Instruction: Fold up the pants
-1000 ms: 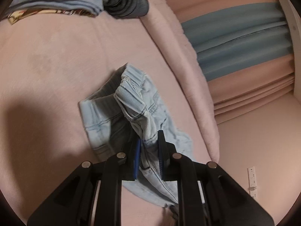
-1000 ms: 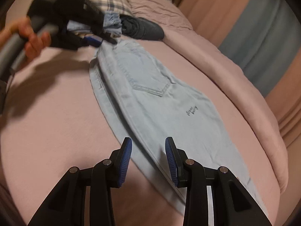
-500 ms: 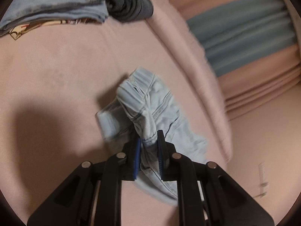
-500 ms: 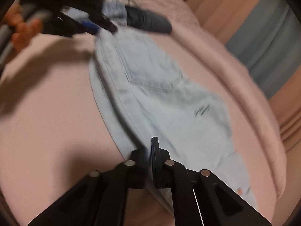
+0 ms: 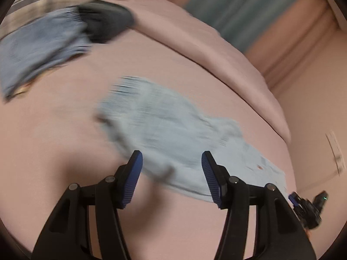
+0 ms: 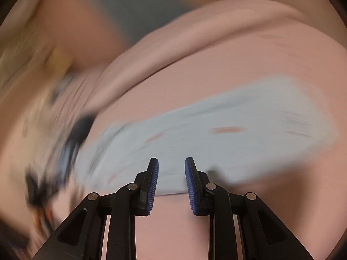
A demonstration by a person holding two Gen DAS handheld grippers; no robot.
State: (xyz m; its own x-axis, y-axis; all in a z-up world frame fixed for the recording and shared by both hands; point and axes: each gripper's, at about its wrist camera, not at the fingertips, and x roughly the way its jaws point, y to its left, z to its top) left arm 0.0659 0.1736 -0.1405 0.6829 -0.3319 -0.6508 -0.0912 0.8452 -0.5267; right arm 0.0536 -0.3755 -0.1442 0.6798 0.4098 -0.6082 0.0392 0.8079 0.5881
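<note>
The light blue jeans (image 5: 173, 134) lie flat on the pink bed, blurred by motion. My left gripper (image 5: 172, 176) is open and empty, with its fingers just above the near edge of the jeans. In the right wrist view the jeans (image 6: 216, 138) stretch across the bed. My right gripper (image 6: 171, 185) is open and empty over their near edge. The right gripper also shows at the lower right of the left wrist view (image 5: 308, 205).
A stack of folded blue jeans (image 5: 39, 49) and a dark garment (image 5: 106, 21) lie at the far left of the bed. A rolled pink duvet (image 5: 216, 49) runs along the far side. Curtains (image 5: 249, 10) hang behind.
My left gripper let go of the bunched waistband and opened wide. My right gripper, shut half a second ago, opened. The jeans now lie spread flat. Both cameras swung fast.
</note>
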